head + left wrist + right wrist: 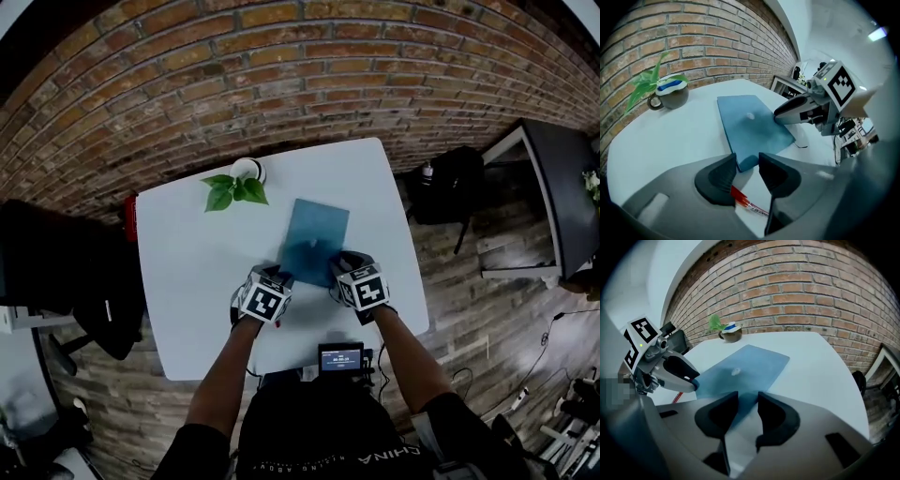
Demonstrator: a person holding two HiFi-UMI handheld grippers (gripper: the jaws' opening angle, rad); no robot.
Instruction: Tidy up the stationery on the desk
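While the blue book point(314, 239) lies flat on the table point(187, 253), the left hand-held gripper point(747, 160) is half open at its near corner, above a red pen point(740, 197). The right hand-held gripper point(747, 398) is half open around its near edge. Best to squeeze gently, then lift evenly.

We see a blue folder point(316, 239) flat on the white surface point(187, 272), with the left gripper point(280, 275) and right gripper point(340, 269) at its near corners. A leafy mug point(248, 170) stands beyond.
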